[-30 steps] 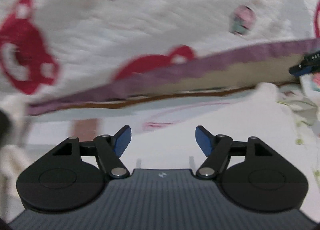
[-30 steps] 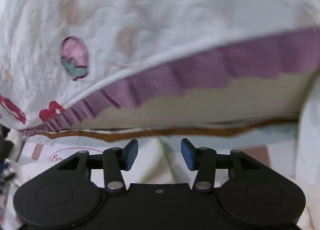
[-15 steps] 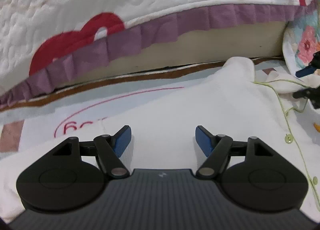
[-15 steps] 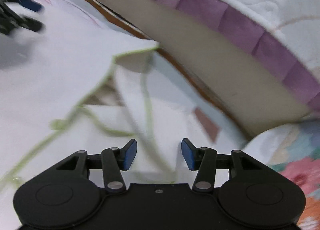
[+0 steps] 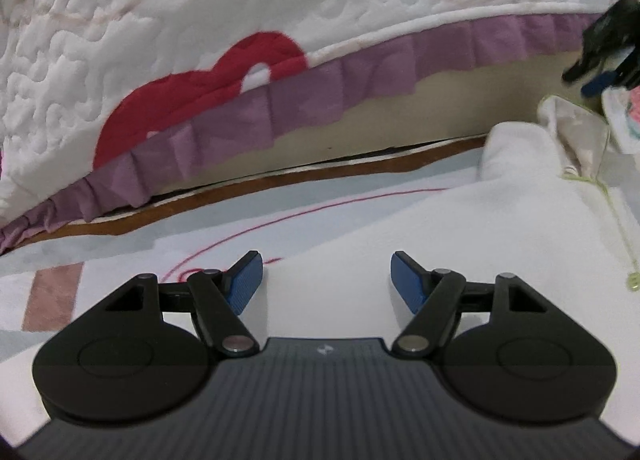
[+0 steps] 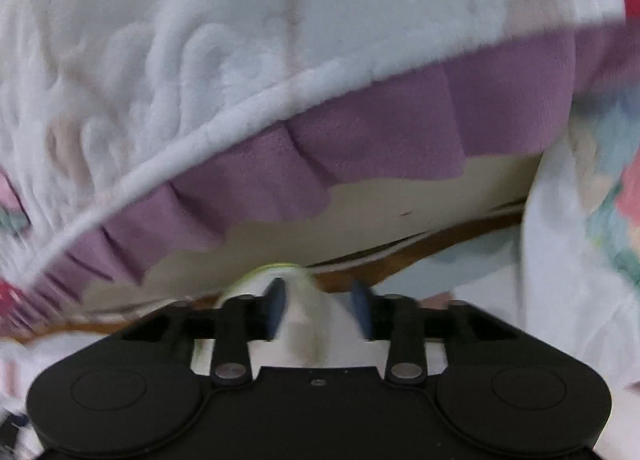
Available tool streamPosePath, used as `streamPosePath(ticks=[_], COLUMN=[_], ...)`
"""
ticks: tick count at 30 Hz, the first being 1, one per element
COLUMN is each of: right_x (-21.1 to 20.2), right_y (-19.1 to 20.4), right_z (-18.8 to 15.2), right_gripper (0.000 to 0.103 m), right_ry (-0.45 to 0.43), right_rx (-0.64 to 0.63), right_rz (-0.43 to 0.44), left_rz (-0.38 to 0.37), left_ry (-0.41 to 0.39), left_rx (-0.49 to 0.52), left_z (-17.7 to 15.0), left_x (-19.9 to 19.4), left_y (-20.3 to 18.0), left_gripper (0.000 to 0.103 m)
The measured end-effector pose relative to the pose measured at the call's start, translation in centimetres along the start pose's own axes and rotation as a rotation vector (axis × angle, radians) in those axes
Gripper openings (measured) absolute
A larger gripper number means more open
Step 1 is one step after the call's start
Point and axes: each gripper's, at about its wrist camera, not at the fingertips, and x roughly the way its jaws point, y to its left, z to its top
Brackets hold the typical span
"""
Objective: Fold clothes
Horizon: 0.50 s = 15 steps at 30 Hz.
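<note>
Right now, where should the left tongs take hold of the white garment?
Probably the near straight edge of the white garment, just ahead of the open left tongs. Come in low from the front-left: there the cloth lies flat and thin on the mat.

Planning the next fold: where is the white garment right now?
In the left wrist view the white garment lies on the mat beneath the open left gripper, below the quilt's purple ruffle.

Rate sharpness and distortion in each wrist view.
Left wrist view: sharp, with the purple ruffle bowed by the fisheye; only the right gripper at the far edge is smeared. Right wrist view: motion-blurred throughout, the white garment between its fingertips soft, edges streaked.
</note>
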Motion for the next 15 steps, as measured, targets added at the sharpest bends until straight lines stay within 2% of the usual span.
streamPosePath(ticks=[3,4,7,9,12,15], right_x=[-1.2,-1.6,-2.3,-2.3,-1.6,-0.3], right_y=[-1.7,-2.1,-2.1,-1.6,-0.5,1.4], right_z=[0.0,0.0,-0.4,-0.9,-1.4,-1.8], right_gripper=[0.046,0.047,0.047,0.047,0.047,0.047], right_ry=[-0.053,-0.065,-0.077,-0.045,0.041,0.134], right_rx=[0.113,0.132,0.029,-0.027,-0.063,-0.089], right_rz=[0.194,0.234,0.219,0.259,0.328,0.317], left_rz=[0.023,0.029,0.038,0.021,0.003,-0.016], left_ry=[0.008,0.013,0.053,0.089,0.101,0.113], left_rx=[0.012,0.011,-0.023,-0.046,-0.035,-0.025], left_z=[0.0,0.0,-0.2,-0.3,-0.3,-0.4], left_x=[0.3,0.4,0.8,1.2,1.0,0.7], left_y=[1.1,1.4,2.6,3.4,3.7,4.1], left_gripper=[0.071,0.072,0.075,0.075,0.079,0.079])
